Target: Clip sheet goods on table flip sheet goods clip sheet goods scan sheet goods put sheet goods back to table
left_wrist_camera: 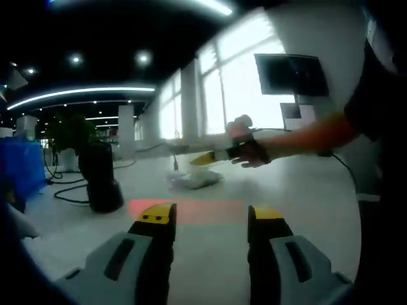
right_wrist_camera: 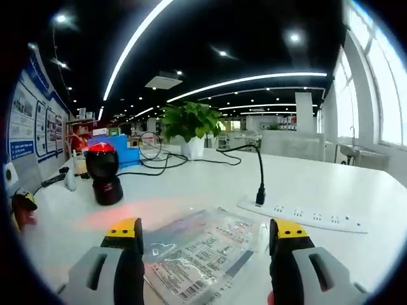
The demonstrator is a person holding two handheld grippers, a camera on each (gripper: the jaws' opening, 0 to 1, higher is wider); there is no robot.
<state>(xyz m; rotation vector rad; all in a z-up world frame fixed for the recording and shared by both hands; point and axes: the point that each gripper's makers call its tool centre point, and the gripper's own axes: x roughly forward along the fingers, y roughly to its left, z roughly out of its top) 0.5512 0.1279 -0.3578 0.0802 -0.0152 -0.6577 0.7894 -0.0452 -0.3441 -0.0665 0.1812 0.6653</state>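
- In the right gripper view, the right gripper has its jaws spread wide and released, gripping nothing.
- The sheet goods, a flat clear packet with printed labels and barcodes, lies on the white bench between the two jaws, reaching just ahead of their yellow tips; whether either jaw touches it I cannot tell.
- Just beyond the right jaw lies a white power strip with a black plug and cable rising from its near end.
- Ahead of the left jaw, well apart, stands a black scanner with a glowing red top; a reddish glow falls on the bench between it and the packet.
- Farther out are a potted plant in a white pot and a blue box; what the box holds cannot be made out.
- In the left gripper view, the left gripper hovers over bare bench with its jaws apart and released, holding nothing; a red patch of light lies just past the tips.
- Beyond the left jaw stands the dark scanner.
- Well ahead, between the jaws' lines, the packet lies on the bench as a blurred pale heap, with the other gripper held over it by a person's hand.
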